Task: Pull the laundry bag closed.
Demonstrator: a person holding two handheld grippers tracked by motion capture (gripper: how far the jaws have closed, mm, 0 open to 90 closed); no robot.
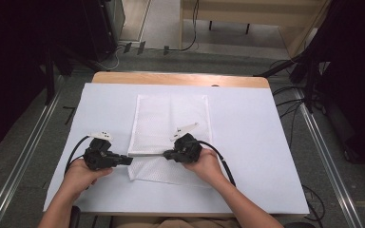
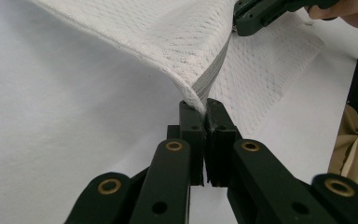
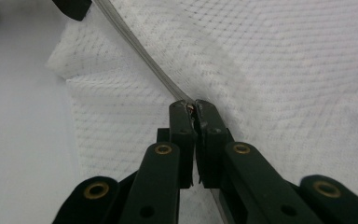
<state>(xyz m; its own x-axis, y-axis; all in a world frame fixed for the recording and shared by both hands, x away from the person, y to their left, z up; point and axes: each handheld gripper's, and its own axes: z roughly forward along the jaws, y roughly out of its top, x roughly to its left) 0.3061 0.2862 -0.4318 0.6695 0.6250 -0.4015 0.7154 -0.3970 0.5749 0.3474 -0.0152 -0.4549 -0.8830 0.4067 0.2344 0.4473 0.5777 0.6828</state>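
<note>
1. Work surface: a white sheet [image 1: 247, 142] covers the table. A white mesh bag [image 1: 171, 121] lies at its centre, long axis running away from the person.
2. Bag condition: the near end is lifted off the sheet, with mesh folded beneath it. A grey zipper [image 2: 209, 77] runs across this lifted edge between the two grippers.
3. Left gripper [image 1: 127, 160]: jaws closed on the left end of the zipper edge. The left gripper view shows the mesh corner pinched between the pads.
4. Right gripper [image 1: 167, 154]: jaws closed at the zipper line, well apart from the left gripper. A small metallic glint sits between the tips in the right gripper view; it is probably the zipper pull, but it is too small to confirm.
5. Step in hand (judgement): the zipper is held taut between an anchoring left grip and a right grip on the slider, ready for travel along the track.
6. Next move (judgement): draw the right gripper along the zipper line while the left holds firm. Keep the tape straight and tensioned; slack mesh may jam the slider.
</note>
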